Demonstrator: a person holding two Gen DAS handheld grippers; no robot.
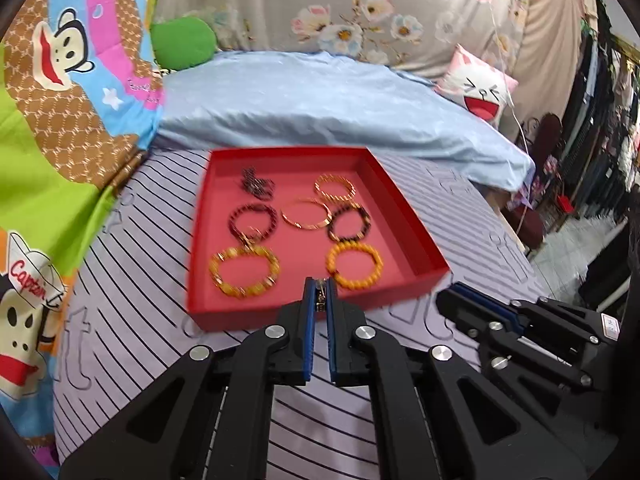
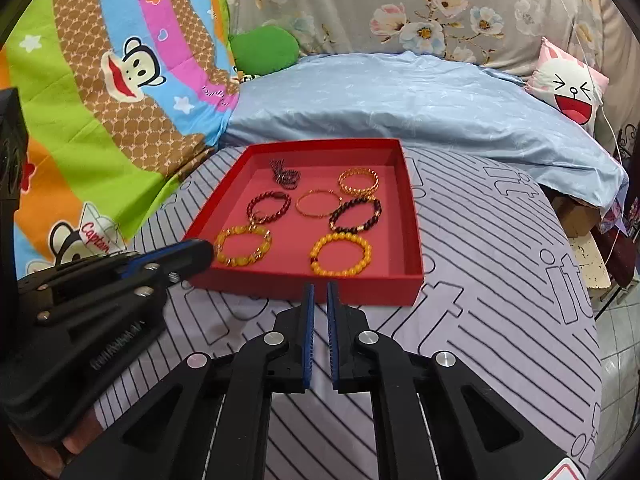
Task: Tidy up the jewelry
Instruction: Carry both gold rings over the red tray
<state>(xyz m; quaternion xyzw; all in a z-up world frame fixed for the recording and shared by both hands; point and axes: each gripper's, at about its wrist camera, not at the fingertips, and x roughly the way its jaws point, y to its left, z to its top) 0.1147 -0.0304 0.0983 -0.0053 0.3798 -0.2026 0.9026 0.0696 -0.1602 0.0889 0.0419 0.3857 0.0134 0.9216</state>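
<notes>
A red tray (image 1: 400, 216) (image 2: 412, 216) lies on the striped bed cover and holds several bracelets: two yellow bead ones (image 1: 354, 265) (image 2: 340, 256), dark bead ones (image 2: 355, 214), thin gold bangles (image 2: 318, 204) and a dark coiled piece (image 2: 285, 176). My left gripper (image 1: 320, 286) is at the tray's near edge, shut on a small thin metallic piece (image 1: 321, 296) between its blue pads. It also shows in the right wrist view (image 2: 200, 250), tips over the tray's left front corner. My right gripper (image 2: 319, 290) is nearly shut and empty, just before the tray's front wall.
The bed has a lilac striped cover (image 2: 500, 280), a pale blue quilt (image 2: 400, 96) behind the tray, a cartoon monkey sheet (image 2: 100, 92) on the left, a green cushion (image 2: 266, 50) and a pink face pillow (image 2: 568, 84). The bed edge and floor lie to the right.
</notes>
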